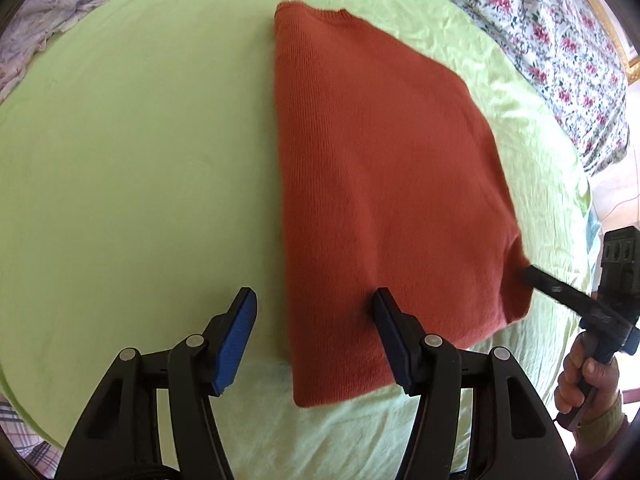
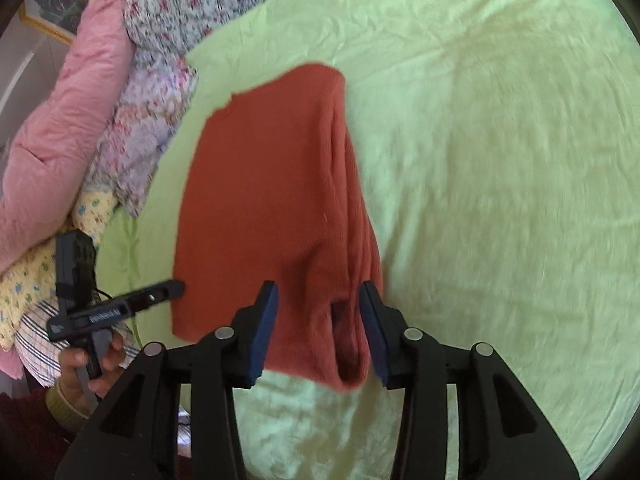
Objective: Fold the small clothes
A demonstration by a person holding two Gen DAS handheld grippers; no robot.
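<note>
The rust-orange knitted sweater (image 1: 384,168) lies folded lengthwise on a pale green sheet (image 1: 132,152) spread over the bed. Its long axis runs away from both cameras, neckline at the far end, hem at the near end. In the left wrist view it narrows to the far collar and widens toward the hem; its left side is a straight, clean fold. In the right wrist view (image 2: 264,200) layered folds stack along its right side, and the near right corner bunches into a thick roll with a dark opening between the layers. The knit is fine-ribbed, plain in colour and slightly fuzzy.

The right gripper (image 2: 318,332) points steeply down over that bunched near corner. Its jaws stand a little apart on either side of the roll, and I cannot tell for certain whether the pads press the cloth. From the left wrist view its fingers meet the sweater's near right corner (image 1: 538,280), with the person's hand (image 1: 586,376) wrapped around the handle below.

The left gripper (image 1: 314,336) also tilts steeply down, released, jaws wide. One pad hangs over bare sheet, the other over the sweater's near left part, so the folded edge runs between them. In the right wrist view it sits just beside the sweater's near left edge (image 2: 160,294).

Floral bedding (image 1: 552,40) and a pink quilt (image 2: 68,128) are heaped along the sheet's edge.
</note>
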